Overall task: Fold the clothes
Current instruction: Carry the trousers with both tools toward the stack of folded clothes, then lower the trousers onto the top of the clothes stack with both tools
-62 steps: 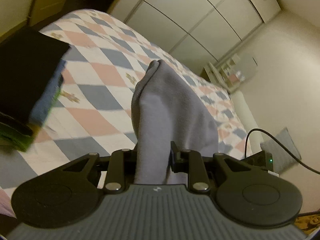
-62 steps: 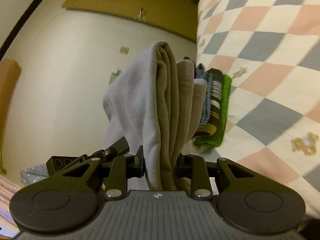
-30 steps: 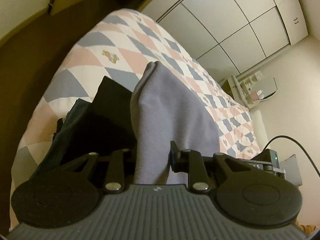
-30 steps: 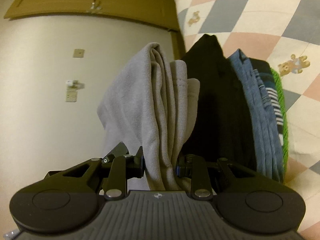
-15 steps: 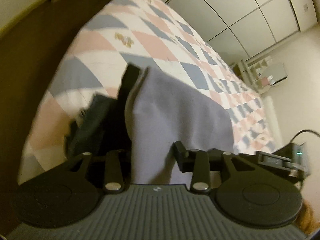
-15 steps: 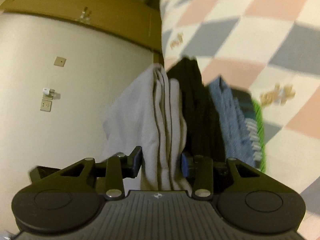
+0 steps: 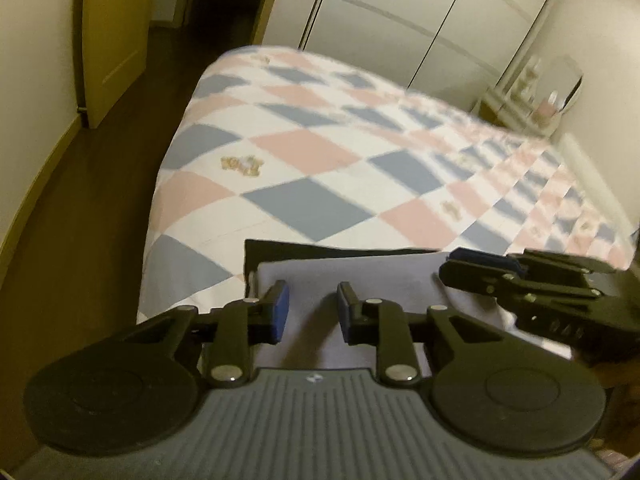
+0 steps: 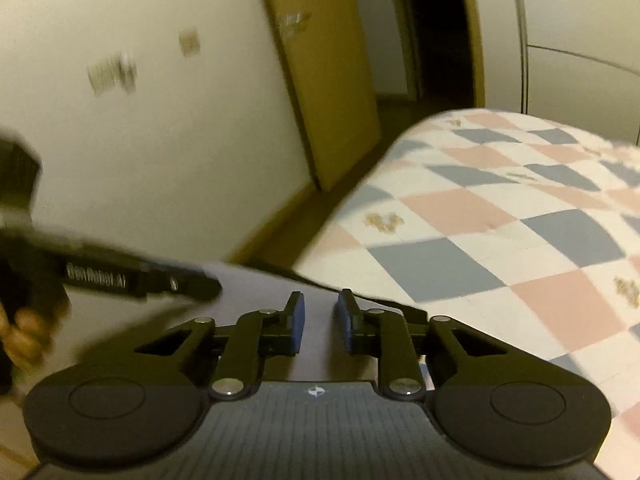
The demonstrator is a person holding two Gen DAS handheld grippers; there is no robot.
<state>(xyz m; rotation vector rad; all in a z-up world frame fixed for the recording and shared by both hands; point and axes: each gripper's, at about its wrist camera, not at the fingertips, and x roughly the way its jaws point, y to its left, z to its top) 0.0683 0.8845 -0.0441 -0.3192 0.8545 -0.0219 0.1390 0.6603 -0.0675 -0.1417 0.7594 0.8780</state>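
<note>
Folded grey garment (image 7: 360, 276) lying flat atop dark clothing (image 7: 280, 249) at quilt (image 7: 304, 200) corner. Left gripper (image 7: 309, 307) and right gripper (image 8: 321, 318) both parted, holding nothing. Advised: withdraw straight, avoiding snagged layers.

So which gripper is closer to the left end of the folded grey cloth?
Left. The left gripper hangs over that end of the grey cloth; the right gripper is over its opposite end.
</note>
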